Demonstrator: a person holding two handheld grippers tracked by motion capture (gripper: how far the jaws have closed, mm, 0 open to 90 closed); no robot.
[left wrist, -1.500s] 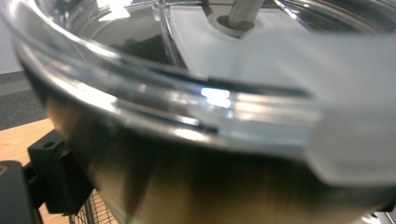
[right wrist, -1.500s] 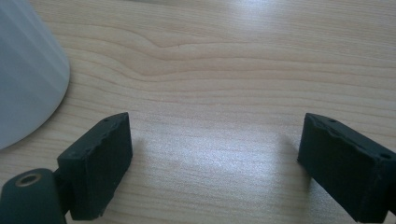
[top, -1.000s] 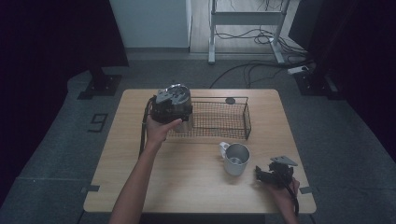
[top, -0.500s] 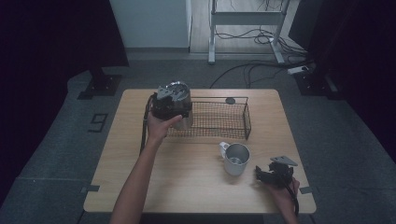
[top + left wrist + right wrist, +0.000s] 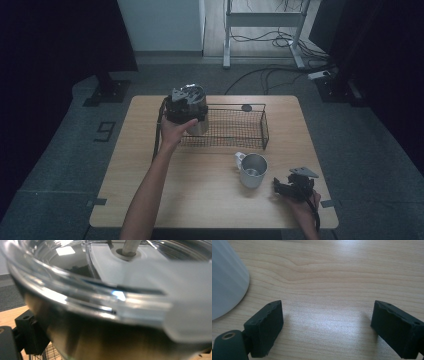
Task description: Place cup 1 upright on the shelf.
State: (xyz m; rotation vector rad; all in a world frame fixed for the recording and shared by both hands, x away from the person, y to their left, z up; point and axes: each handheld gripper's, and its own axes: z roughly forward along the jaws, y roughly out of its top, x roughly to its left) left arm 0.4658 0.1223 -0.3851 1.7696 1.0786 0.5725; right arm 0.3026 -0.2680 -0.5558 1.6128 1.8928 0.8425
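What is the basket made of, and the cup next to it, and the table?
The basket looks like thin black wire: you can see the table through its mesh. The cup looks like dull grey metal, with a pale sheen inside, though it might be enamel. The table looks like light wood or a wood-look top, showing wavy grain lines.

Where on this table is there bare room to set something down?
Free: the table's left half in front of the wire basket, beside the forearm. Crowded: front right, where the mug stands close to the right gripper.
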